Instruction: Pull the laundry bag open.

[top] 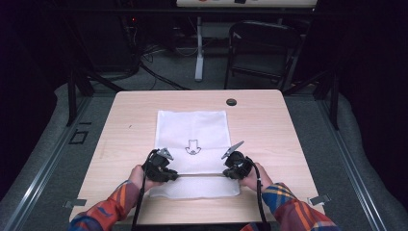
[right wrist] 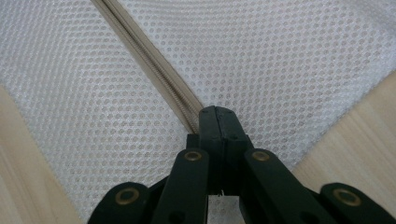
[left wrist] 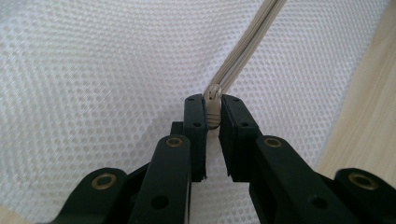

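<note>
Now left gripper (left wrist: 213, 108) pinching zipper pull (left wrist: 214, 105), right gripper (right wrist: 215, 112) clamped — mesh bag (top: 192, 130)

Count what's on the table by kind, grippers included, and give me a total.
White mesh bag: 1
Zipper pull: 1
Black grippers, left and right: 2
Table grommet: 1
Total: 5
</note>
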Demonstrator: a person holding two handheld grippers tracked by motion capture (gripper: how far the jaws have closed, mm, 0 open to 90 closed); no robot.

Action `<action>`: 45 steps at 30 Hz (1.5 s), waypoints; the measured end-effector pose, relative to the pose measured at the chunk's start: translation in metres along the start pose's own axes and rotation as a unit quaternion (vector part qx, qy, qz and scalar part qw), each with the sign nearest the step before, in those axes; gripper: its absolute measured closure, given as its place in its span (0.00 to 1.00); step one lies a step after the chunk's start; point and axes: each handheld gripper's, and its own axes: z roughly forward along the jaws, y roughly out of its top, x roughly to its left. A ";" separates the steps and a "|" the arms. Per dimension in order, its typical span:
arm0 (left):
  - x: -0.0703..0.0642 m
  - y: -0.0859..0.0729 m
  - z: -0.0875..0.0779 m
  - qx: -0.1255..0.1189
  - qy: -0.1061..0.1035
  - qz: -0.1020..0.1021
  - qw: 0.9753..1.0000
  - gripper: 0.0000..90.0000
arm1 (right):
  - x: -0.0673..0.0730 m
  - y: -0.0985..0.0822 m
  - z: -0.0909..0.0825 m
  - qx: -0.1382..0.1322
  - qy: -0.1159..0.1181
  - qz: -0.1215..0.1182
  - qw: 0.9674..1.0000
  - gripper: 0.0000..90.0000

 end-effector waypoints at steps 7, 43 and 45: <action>0.006 -0.007 -0.007 0.001 0.002 -0.009 1.000 0.90 | -0.002 -0.002 0.000 -0.005 0.003 0.007 1.000 1.00; 0.015 -0.020 -0.019 -0.005 0.010 -0.027 1.000 0.90 | -0.005 -0.002 -0.002 0.006 0.003 0.009 1.000 1.00; 0.015 -0.021 -0.020 -0.004 0.015 -0.024 1.000 0.90 | -0.006 -0.002 -0.002 0.007 0.006 0.009 1.000 1.00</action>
